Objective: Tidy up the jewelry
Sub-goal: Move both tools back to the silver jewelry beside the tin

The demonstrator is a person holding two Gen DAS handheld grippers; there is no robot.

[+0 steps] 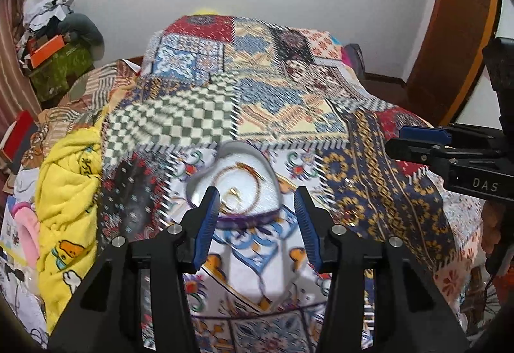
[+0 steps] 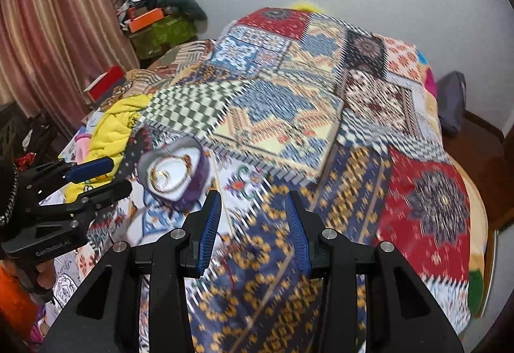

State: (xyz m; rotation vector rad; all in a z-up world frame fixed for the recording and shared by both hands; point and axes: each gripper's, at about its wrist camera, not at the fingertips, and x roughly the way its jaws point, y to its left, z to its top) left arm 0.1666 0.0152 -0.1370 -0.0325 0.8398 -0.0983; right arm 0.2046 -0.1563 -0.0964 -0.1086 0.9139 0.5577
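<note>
A heart-shaped box [image 1: 237,160] with a purple wall and white lining sits on the patchwork quilt [image 1: 257,102]. Gold chains and a ring [image 1: 239,192] lie inside it. My left gripper [image 1: 257,218] hovers just in front of the box, open, with nothing between its blue pads. In the right wrist view the same box [image 2: 192,182] lies up and to the left of my right gripper [image 2: 253,227], which is open and empty over the blue-and-gold patch. Each gripper shows at the edge of the other's view: the right gripper [image 1: 420,144] and the left gripper [image 2: 96,176].
A yellow cartoon towel [image 1: 67,192] is bunched left of the box. Boxes and clothes [image 1: 54,41] pile up in the far left corner by a striped curtain [image 2: 48,31]. A wooden door [image 1: 456,41] stands at the right.
</note>
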